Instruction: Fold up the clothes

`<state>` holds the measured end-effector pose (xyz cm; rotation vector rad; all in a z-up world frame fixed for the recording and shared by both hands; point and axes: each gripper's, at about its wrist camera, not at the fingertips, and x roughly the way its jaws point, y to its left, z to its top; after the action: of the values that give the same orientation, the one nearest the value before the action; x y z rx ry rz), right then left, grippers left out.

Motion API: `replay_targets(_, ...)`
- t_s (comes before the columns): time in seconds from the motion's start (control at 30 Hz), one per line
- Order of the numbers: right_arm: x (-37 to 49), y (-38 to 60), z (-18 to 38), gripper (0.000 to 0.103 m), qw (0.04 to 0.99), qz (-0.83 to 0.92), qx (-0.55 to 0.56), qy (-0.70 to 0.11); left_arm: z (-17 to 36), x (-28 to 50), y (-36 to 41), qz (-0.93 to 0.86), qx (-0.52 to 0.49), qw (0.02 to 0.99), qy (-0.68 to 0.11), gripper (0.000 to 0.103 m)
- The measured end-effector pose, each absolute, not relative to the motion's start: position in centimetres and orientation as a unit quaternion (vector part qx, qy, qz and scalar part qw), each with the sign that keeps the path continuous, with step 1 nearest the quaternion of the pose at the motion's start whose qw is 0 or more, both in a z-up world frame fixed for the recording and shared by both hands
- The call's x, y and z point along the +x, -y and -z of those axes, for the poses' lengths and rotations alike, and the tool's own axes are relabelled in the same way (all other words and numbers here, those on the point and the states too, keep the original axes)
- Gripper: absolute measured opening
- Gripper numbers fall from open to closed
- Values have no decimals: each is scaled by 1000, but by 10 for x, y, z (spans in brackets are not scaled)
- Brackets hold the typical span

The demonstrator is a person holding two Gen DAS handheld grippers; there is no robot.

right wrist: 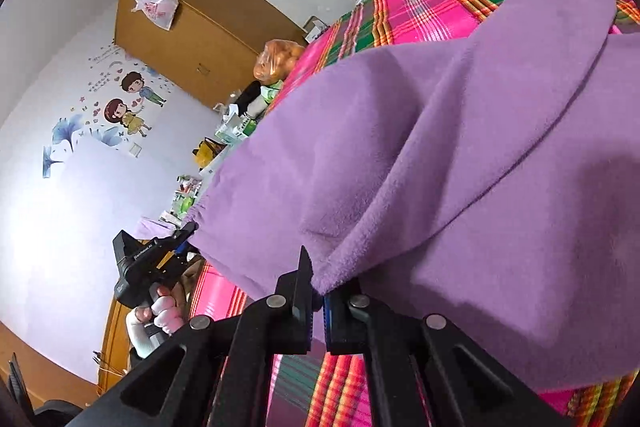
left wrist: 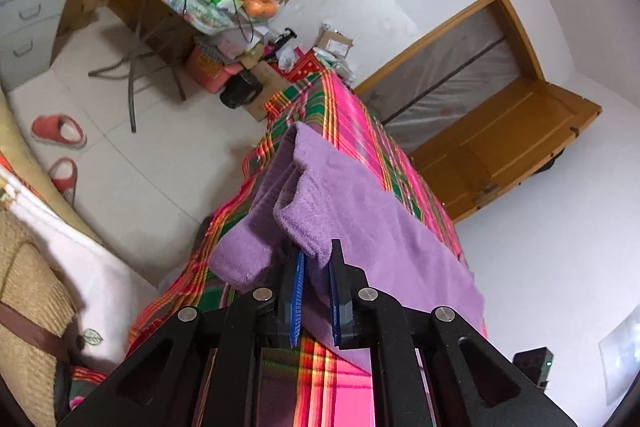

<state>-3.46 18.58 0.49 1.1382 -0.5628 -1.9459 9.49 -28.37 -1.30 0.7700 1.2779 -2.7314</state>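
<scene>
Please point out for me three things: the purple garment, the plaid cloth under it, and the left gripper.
purple garment (left wrist: 372, 211), left wrist view, on its flat upper side.
plaid cloth (left wrist: 360, 123), left wrist view, on a bare pink stripe beyond the garment.
left gripper (right wrist: 188, 229), right wrist view, at its fingertips pinching the garment's edge.

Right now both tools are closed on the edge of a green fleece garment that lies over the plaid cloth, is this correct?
Only the colour is wrong. The fleece garment is purple, not green, as both wrist views show. The rest stands: the left tool and the right tool are each closed on its edge, and it lies over the plaid cloth.
</scene>
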Motion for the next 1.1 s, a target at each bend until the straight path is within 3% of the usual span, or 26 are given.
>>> replay_targets(0.17,-22,-187,-25,4,413,784,415,209,2,102,283,890,233,14,-391,11)
replay_targets(0.33,-19,-187,8,3,393,765,463,214,25,90,288,871,279,34,-403,11)
replay_targets(0.8,-15,-185,7,1,406,764,459,200,28,96,287,872,279,51,-399,10)
replay_targets(0.9,-16,-192,4,8,414,761,461,193,31,105,295,862,273,49,-424,13)
replay_targets(0.97,-15,-200,-2,19,416,767,452,185,27,116,296,868,261,72,-417,13)
replay_targets(1.1,-8,-224,-19,19,411,793,416,173,9,139,293,885,231,118,-386,12)
